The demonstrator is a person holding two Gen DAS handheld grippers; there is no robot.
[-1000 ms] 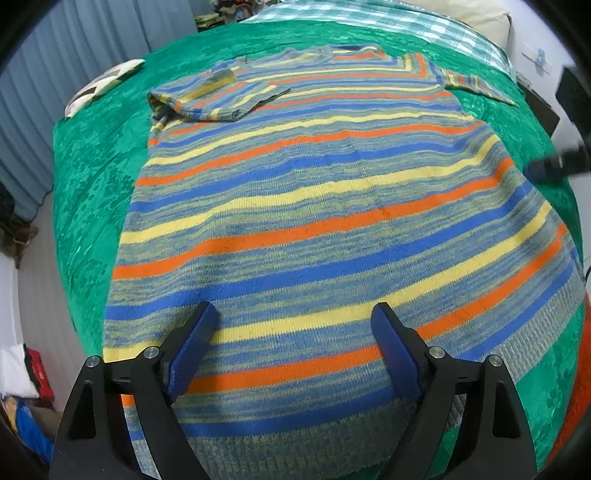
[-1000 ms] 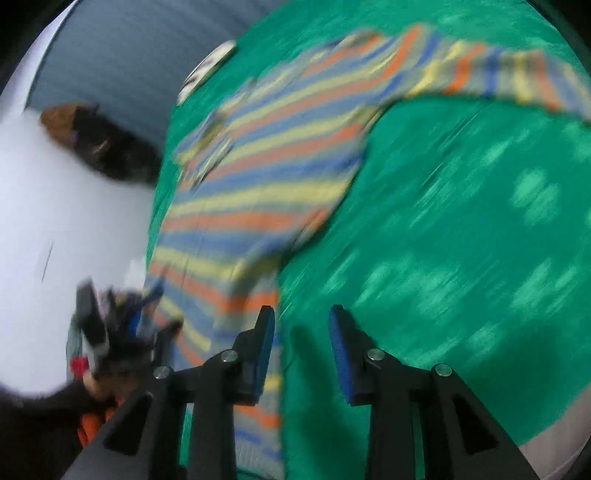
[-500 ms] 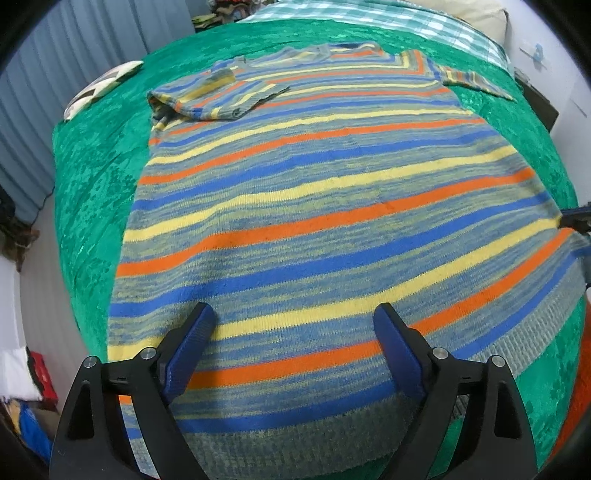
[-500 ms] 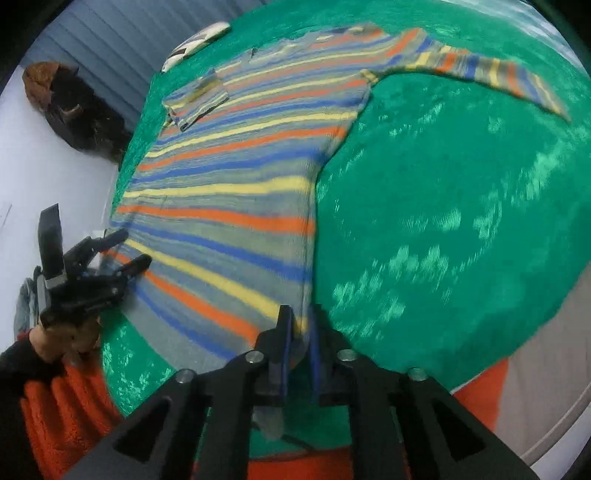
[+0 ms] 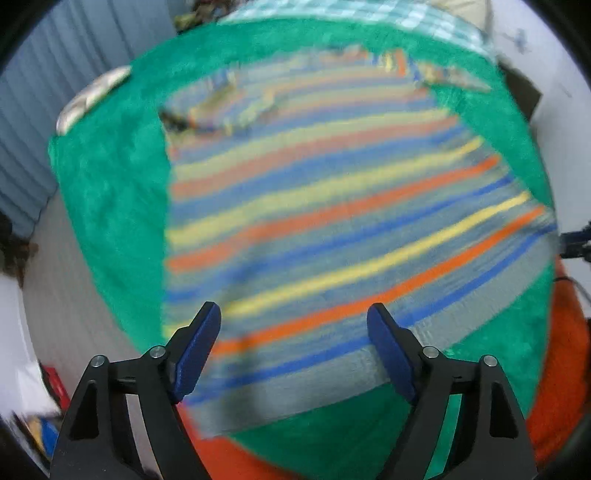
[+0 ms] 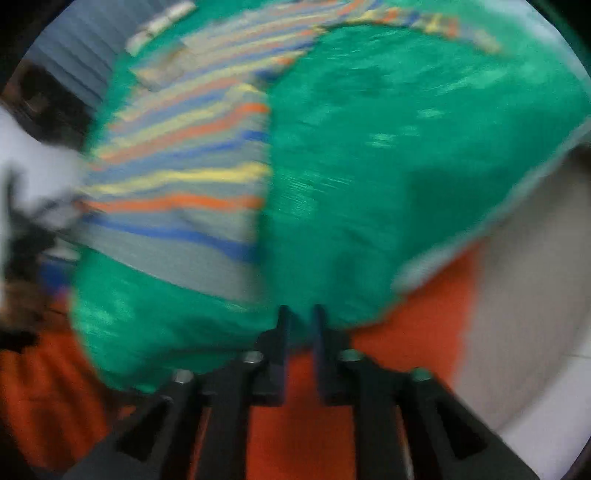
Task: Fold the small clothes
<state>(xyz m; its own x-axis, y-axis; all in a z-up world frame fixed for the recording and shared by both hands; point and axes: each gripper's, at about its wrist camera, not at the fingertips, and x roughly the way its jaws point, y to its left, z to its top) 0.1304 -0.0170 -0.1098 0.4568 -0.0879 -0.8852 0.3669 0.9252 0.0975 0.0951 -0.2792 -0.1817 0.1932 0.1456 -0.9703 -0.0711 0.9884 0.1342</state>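
Note:
A striped knit sweater (image 5: 314,206) lies flat on a green bedspread (image 5: 110,192), hem toward me, and both views are blurred. Its left sleeve (image 5: 221,107) is folded across the chest, while the right sleeve (image 5: 454,75) stretches out to the side. My left gripper (image 5: 292,308) hovers above the hem with its jaws wide but closing, and nothing is between them. In the right wrist view the sweater (image 6: 184,177) lies to the left. My right gripper (image 6: 300,310) is just off its hem corner, over the bedspread's (image 6: 388,166) near edge. Its jaws are opening, a narrow gap apart, with nothing held.
An orange cloth (image 5: 565,350) shows below the bedspread's near edge. A pale patterned object (image 5: 92,98) lies at the far left corner, and a checked cloth (image 5: 369,11) covers the far end. Grey-blue pleated curtains (image 5: 29,129) run along the left side.
My left gripper has risen, so more of the hem and bedspread shows. My right gripper has come off the sweater's hem corner toward the near edge, and its shut jaws have parted slightly.

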